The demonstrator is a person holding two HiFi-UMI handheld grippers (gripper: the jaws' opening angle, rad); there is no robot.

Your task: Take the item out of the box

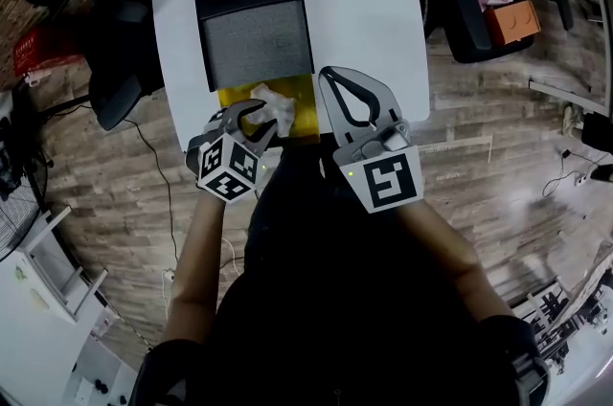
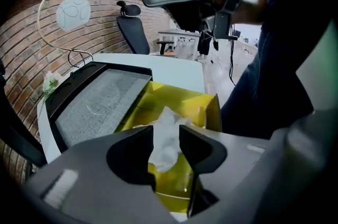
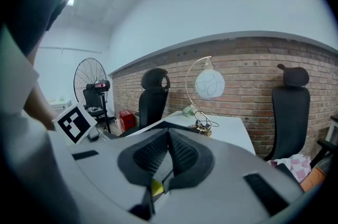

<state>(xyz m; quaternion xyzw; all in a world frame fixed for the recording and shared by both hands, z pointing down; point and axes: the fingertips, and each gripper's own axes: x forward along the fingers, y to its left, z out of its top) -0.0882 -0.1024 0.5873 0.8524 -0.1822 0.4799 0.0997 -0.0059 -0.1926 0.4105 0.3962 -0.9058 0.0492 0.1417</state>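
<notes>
At the near edge of the white table (image 1: 369, 7), the crumpled white paper item (image 1: 279, 105) lies inside the open yellow box (image 1: 303, 113), whose black lid with its grey padded lining (image 1: 257, 40) is folded back, so the opening looks done and the lifting-out is not. The left gripper (image 1: 257, 115) tilts steeply down over the box with its jaws wide apart and the white item between them, not yet pinched. The right gripper (image 1: 326, 74) sits just beside the box, nearly level, jaws closed together and empty.
</notes>
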